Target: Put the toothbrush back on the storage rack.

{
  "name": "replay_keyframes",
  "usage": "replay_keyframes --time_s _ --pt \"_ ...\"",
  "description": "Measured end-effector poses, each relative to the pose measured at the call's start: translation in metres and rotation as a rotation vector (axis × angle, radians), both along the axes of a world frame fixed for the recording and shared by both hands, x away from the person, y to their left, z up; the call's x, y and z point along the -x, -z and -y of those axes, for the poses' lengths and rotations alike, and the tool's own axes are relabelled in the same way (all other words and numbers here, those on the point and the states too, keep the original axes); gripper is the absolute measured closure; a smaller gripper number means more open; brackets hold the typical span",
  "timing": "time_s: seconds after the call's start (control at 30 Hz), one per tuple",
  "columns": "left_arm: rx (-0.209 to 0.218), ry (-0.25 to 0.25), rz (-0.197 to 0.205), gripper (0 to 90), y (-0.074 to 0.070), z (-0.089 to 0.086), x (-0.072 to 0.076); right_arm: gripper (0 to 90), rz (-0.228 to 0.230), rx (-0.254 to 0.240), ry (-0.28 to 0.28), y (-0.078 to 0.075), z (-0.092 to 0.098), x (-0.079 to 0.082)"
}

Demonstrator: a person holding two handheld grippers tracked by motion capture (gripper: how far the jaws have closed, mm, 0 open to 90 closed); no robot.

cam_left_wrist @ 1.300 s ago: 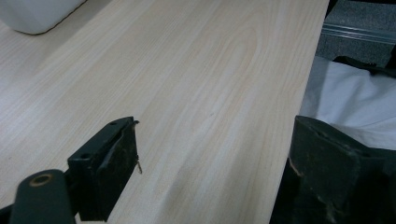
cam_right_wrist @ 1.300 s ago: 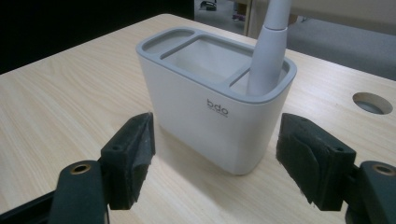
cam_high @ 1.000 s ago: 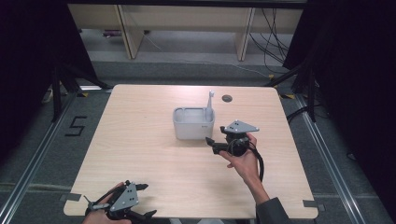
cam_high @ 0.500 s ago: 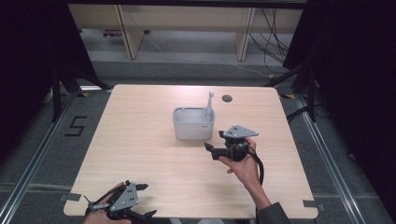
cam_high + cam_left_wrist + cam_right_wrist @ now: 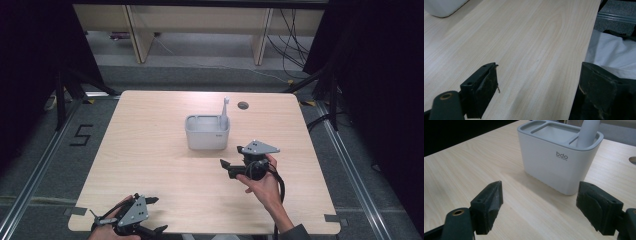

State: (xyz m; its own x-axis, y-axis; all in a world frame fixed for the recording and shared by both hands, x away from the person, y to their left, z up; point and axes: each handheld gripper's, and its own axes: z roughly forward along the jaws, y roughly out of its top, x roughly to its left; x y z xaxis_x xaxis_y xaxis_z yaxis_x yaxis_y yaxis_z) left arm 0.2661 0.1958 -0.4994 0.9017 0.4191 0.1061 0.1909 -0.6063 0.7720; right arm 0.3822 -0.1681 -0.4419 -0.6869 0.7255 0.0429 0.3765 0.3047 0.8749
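A white-grey compartment holder marked "bdo" stands mid-table, and a grey upright utensil sticks out of its right-hand compartment. My right gripper hovers just in front and to the right of it, apart from it. Its jaws have just been opening and now stand open with nothing between them. In the right gripper view the holder and the utensil rise beyond that gripper. My left gripper rests at the near left table edge, open and empty, over bare wood.
The light wooden table has a round cable hole behind the holder. Dark floor, rails and cables surround the table. A corner of the holder and white cloth past the table edge appear in the left gripper view.
The right gripper has drawn back a little from the holder toward the near edge, and its jaws have spread wider. The left gripper has stayed put.
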Motion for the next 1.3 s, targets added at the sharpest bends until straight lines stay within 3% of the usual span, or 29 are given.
replay_keyframes --time_s 0.03,0.1,0.2,0.27,0.3,0.33,0.43,0.5,0.53,0.63,0.67,0.7,0.73,0.83,0.93,1.03,1.1,1.13,1.3 --pt "0.023 -0.013 -0.003 14.7 0.001 0.001 0.001 22.0 -0.009 -0.015 0.009 0.001 -0.001 0.001" --pt "0.002 -0.007 0.006 14.7 0.000 0.000 0.000 22.0 -0.012 -0.014 0.005 0.002 -0.001 0.003" --pt "0.012 -0.016 -0.003 14.7 0.000 0.001 0.001 21.8 -0.008 -0.011 -0.009 0.004 0.000 0.006" --pt "0.014 -0.019 0.000 14.7 0.000 0.001 0.001 21.4 -0.031 -0.028 -0.004 0.005 -0.001 0.009" --pt "0.024 -0.013 0.004 14.7 0.001 0.001 0.001 20.9 -0.026 -0.012 -0.010 0.006 0.000 0.010" --pt "0.001 0.000 0.000 14.7 0.000 0.000 0.000 20.6 -0.039 -0.013 -0.008 0.006 0.001 0.011" --pt "0.016 -0.011 -0.007 14.7 0.001 0.001 0.001 19.5 -0.052 -0.027 -0.017 0.010 0.001 0.014" --pt "-0.006 -0.001 0.000 14.7 0.000 0.000 0.000 18.6 -0.064 -0.024 -0.003 0.011 0.002 0.017" --pt "0.014 -0.009 -0.004 14.7 0.001 0.001 0.001 18.3 -0.044 -0.013 -0.014 0.011 0.004 0.015" --pt "0.016 -0.011 -0.007 14.7 0.001 0.001 0.001 17.4 -0.043 -0.025 -0.006 0.012 0.004 0.018" --pt "0.008 -0.009 -0.005 14.7 0.000 0.001 0.001 17.2 -0.041 -0.035 -0.031 0.013 0.005 0.017" --pt "0.007 -0.010 -0.008 14.7 0.001 0.001 0.001 16.6 -0.079 -0.052 -0.024 0.013 0.005 0.019" --pt "0.014 -0.008 -0.005 14.7 0.001 0.001 0.000 15.9 -0.051 -0.052 -0.028 0.014 0.006 0.019" --pt "0.015 -0.008 -0.003 14.7 0.001 0.001 0.001 15.3 -0.079 -0.042 -0.011 0.016 0.006 0.023" --pt "0.006 -0.019 -0.005 14.7 0.000 0.001 0.001 15.4 -0.097 -0.066 -0.014 0.019 0.006 0.028" --pt "0.008 -0.010 -0.005 14.7 0.000 0.001 0.001 15.3 -0.078 -0.049 -0.036 0.022 0.008 0.029" --pt "-0.003 -0.004 0.003 14.7 0.000 0.000 0.000 15.4 -0.092 -0.060 -0.028 0.024 0.008 0.033" --pt "0.025 -0.019 -0.006 14.7 0.001 0.002 0.001 15.4 -0.068 -0.042 -0.033 0.024 0.010 0.033" --pt "0.007 -0.008 -0.008 14.7 0.001 0.001 0.000 15.4 -0.102 -0.054 -0.017 0.027 0.012 0.039"
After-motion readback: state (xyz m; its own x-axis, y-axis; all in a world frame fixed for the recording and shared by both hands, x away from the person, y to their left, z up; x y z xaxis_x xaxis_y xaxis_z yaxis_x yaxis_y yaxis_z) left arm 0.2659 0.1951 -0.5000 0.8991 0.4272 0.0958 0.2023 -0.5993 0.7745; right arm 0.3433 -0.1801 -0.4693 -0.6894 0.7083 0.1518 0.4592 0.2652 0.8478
